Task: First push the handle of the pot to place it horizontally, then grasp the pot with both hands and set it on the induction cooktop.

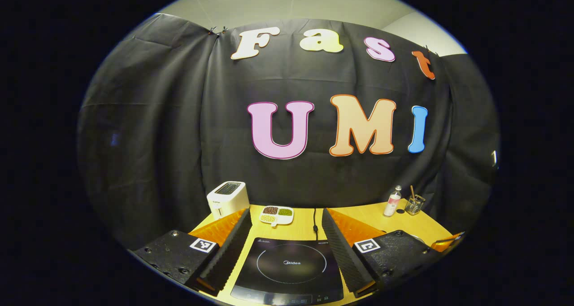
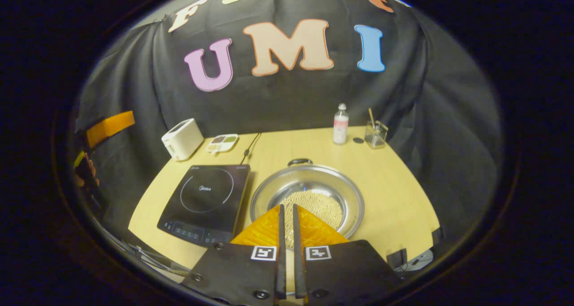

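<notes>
Steel and shallow, the pot in the right gripper view sits on the wooden table just to the right of the induction cooktop, their edges almost meeting. Its wide bowl is shiny, with a patch of pale beans in the bottom, and one dark loop handle stands at its far rim, pointing toward the back wall. The right gripper hangs over the pot's near rim with its fingers drawn nearly together, just a thin slit between them, gripping nothing. Bare tabletop lies to the right of the pot and behind it. Farther back stand a white toaster, a small divided dish, a bottle and a glass jar. At the far left edge, part of the other gripper and a hand are visible, off the table.

In the left gripper view, the left gripper is spread wide, its fingers apart on either side of the black cooktop, holding nothing. The cooktop's glass face is bare, its cord running toward the wall. Behind it sit the toaster, the divided dish, the bottle and the jar near the table's back edge.
</notes>
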Demonstrator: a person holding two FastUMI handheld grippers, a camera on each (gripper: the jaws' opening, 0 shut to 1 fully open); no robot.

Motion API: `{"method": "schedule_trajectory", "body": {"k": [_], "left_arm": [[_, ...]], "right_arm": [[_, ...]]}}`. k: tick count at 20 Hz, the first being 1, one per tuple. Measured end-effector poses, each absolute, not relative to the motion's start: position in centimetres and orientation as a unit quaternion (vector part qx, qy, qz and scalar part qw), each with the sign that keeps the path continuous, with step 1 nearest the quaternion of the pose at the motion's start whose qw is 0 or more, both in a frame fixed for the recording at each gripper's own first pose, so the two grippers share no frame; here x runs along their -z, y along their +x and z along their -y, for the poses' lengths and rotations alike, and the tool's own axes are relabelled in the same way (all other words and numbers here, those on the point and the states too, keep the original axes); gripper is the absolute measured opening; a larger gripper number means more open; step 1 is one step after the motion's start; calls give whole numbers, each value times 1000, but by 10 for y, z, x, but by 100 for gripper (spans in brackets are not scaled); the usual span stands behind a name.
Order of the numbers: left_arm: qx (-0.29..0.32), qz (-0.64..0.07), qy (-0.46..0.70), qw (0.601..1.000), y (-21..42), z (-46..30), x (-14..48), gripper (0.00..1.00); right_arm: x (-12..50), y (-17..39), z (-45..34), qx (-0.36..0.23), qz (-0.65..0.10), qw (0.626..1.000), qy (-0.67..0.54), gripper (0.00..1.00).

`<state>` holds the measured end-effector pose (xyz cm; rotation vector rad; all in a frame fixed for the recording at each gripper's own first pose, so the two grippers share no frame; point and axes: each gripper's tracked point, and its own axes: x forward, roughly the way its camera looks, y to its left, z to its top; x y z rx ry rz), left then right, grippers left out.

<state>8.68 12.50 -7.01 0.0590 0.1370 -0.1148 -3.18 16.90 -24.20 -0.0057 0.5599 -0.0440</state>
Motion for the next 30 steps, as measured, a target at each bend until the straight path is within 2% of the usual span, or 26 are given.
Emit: {"method": "schedule_trajectory", "body": {"k": [4,5,6,13,14,16,17,19,20,23,27,28,29,30], "left_arm": [[50,-75,34,995,83,-134,74,96],[49,-76,35,995,83,-135,75,93],[50,-77,36,995,82,-136,75,96],[42,-97,15,994,79,-145,91,93],[39,-100,12,994,79,-146,94,96],[33,-105,10,994,79,-150,97,96],[31,-106,10,994,79,-151,97,93],[31,-107,11,994,78,-151,97,93],[31,-107,12,994,80,-150,99,96],[29,-110,11,993,80,-148,100,96],[22,-117,12,993,82,-146,104,97],[20,-117,14,993,83,-145,104,94],[18,-117,17,993,83,-144,104,97],[17,-116,20,993,83,-143,102,97]], "right_arm": [[286,-47,-174,9,-335,942,18,6],[293,-49,-176,6,-349,936,33,16],[303,-53,-175,7,-364,930,44,6],[338,-63,-177,9,-430,902,45,6],[343,-65,-179,6,-439,897,41,6],[353,-68,-179,4,-460,887,39,6],[359,-69,-180,4,-471,881,41,6],[369,-71,-176,10,-490,870,50,5],[374,-71,-175,12,-499,865,56,5],[389,-78,-172,14,-532,844,69,5],[396,-76,-166,13,-547,835,56,5],[396,-76,-165,11,-551,832,54,0],[396,-75,-164,9,-554,830,54,5],[396,-73,-163,6,-555,830,56,4]]}}
